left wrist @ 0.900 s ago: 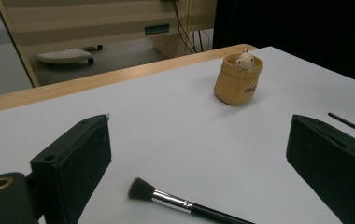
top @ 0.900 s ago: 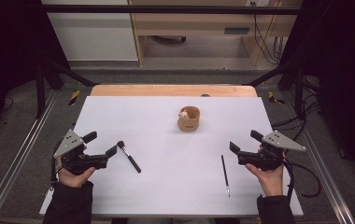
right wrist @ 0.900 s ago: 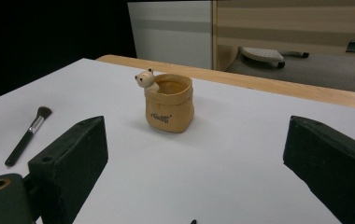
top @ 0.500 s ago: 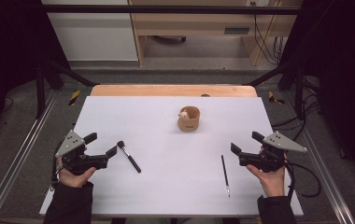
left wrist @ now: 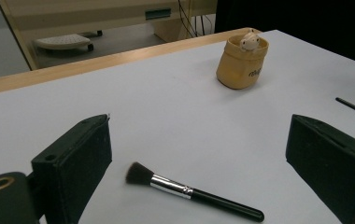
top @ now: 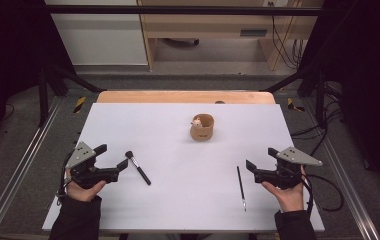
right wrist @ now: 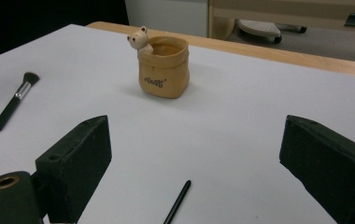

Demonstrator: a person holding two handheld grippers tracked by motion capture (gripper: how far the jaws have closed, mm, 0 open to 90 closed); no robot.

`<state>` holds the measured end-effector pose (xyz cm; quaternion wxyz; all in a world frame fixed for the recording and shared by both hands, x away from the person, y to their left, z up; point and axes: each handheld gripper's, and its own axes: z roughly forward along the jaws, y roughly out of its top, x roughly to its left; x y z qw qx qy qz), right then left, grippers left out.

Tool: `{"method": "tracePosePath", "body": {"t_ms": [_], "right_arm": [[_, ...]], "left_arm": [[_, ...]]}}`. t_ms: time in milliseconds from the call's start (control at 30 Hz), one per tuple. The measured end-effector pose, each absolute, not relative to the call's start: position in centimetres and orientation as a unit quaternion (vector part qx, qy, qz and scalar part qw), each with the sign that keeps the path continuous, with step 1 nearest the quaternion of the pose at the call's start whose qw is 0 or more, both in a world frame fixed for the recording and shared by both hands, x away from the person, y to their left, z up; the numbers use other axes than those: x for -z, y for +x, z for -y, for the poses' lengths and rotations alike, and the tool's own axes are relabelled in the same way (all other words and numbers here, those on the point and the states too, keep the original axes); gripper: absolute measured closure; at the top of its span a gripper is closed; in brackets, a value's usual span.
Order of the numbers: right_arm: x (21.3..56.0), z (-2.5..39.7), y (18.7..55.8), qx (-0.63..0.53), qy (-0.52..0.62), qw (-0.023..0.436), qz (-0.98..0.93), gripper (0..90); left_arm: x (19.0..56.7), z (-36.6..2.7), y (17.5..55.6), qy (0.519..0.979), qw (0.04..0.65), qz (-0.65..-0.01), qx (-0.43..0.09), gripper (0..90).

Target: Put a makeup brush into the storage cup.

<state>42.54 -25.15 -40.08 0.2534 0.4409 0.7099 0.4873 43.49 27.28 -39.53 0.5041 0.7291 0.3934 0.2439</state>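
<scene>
Two brushes (top: 138,168), just beyond fingers (top: 123,164).

Counted on the white table (top: 128,215): two brushes and one cup. One makeup brush (top: 137,167) with a dark bristle head, silver ferrule and black handle, lying at the left. One thin black brush (top: 240,187), much slimmer, lying at the right. One tan cup (top: 202,127), sack-shaped, with a single small bear figure on its rim. Two handheld grippers: left gripper (top: 112,161) and right gripper (top: 261,161), each with two black jaws spread apart.
</scene>
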Motion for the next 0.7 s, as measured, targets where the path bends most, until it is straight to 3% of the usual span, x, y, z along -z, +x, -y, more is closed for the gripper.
{"method": "tracePosePath", "body": {"t_ms": [700], "right_arm": [[43.0,22.8,43.4,-0.415,0.450,0.215,-0.761,19.7]], "left_arm": [[39.9,-26.9,43.5,0.738,0.496,-0.390,-0.242,6.3]]}}
